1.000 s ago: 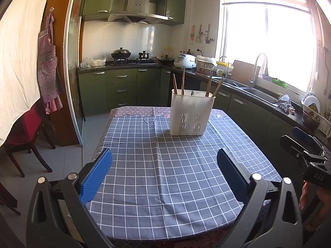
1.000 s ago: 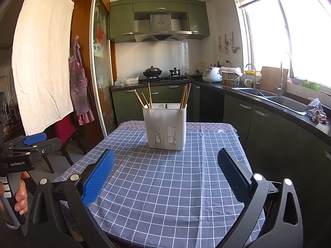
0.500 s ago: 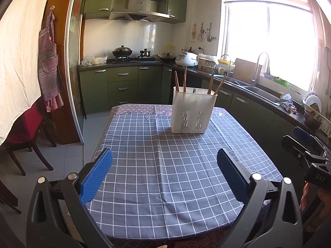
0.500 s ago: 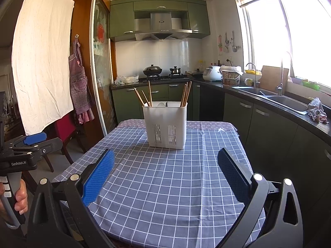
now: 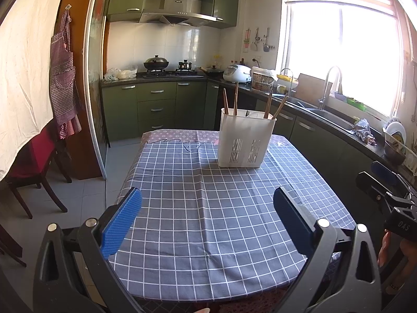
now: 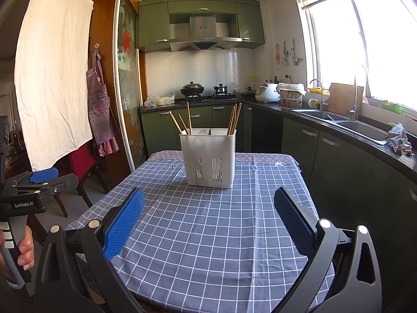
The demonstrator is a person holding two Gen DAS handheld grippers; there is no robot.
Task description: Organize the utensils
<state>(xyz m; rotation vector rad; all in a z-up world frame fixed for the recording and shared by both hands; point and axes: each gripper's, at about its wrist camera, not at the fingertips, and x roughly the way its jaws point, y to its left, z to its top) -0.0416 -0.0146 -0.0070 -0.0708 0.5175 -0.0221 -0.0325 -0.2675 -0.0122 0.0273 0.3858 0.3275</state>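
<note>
Holder's [image 6: 209, 156] inside is hidden (only chopsticks [image 6: 233, 118] poke out); it's well ahead of both wide-open, empty grippers: left [image 5: 207, 212], right [image 6: 208, 215].

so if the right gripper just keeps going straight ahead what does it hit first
Most likely the white utensil holder, which stands nearly dead ahead between the open jaws of the right gripper. Only bare checked tablecloth lies before it. Depth and height are hard to judge, so it may pass above.

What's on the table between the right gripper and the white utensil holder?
Nothing but bare checked tablecloth. In the right wrist view, the open right gripper faces the white utensil holder with no object lying in between.
</note>
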